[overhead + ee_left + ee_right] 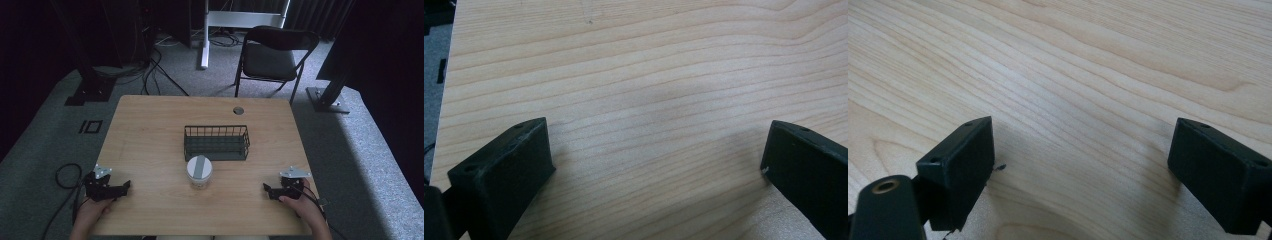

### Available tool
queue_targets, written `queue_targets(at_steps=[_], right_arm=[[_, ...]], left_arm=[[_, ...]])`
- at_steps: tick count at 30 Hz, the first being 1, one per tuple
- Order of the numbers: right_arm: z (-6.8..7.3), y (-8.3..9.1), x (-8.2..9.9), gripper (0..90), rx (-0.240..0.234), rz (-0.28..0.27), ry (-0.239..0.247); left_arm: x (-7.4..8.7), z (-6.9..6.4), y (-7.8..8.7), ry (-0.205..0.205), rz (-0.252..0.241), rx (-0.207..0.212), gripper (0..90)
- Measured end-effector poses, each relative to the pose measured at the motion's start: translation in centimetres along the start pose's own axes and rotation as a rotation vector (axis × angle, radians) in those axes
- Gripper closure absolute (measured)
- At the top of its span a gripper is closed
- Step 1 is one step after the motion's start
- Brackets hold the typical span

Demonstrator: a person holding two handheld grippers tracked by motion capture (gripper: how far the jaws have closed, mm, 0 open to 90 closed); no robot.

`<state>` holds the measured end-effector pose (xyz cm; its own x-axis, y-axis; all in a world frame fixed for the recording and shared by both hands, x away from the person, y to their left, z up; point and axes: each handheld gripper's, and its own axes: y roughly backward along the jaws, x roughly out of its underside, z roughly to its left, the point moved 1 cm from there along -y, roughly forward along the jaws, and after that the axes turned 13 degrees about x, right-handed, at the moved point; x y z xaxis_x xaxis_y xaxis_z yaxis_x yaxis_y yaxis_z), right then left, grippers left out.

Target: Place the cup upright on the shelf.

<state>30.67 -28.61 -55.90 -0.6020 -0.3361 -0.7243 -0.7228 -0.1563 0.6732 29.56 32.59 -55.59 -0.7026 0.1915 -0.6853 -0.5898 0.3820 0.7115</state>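
At table (150, 125) centre: jar (199, 172) beside basket (216, 142); left gripper (125, 187), right gripper (266, 189) jaws apart, empty. Risk: tipping jar on off-centre grab.

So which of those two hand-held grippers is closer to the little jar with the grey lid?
Right, narrowly. The right hand-held gripper sits off the jar's right side; the left hand-held gripper sits slightly farther off its left.

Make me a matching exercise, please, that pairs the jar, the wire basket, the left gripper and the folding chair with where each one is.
Things:
1. jar
2. wire basket
3. left gripper
4. folding chair

Places:
A. on the floor beyond the table
B. table centre, behind the jar
C. near table edge, left side
D. just in front of the basket

Pairs: 1-D, 2-B, 3-C, 4-A
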Motion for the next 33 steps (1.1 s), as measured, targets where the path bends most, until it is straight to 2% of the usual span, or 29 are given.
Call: queue_targets(at_steps=[4,8,33], right_arm=[[0.00,-0.01,-0.01,11.2,0.004,0.000,-0.003],[0.01,-0.02,-0.02,11.2,0.007,0.002,-0.007],[0.07,0.00,-0.02,11.2,0.005,-0.002,-0.003]], left_arm=[[0.05,-0.01,0.05,-0.003,0.001,0.003,0.2],[0.10,-0.06,0.08,-0.027,0.006,0.023,0.2],[0.10,-0.03,0.07,-0.029,0.007,0.025,0.1]])
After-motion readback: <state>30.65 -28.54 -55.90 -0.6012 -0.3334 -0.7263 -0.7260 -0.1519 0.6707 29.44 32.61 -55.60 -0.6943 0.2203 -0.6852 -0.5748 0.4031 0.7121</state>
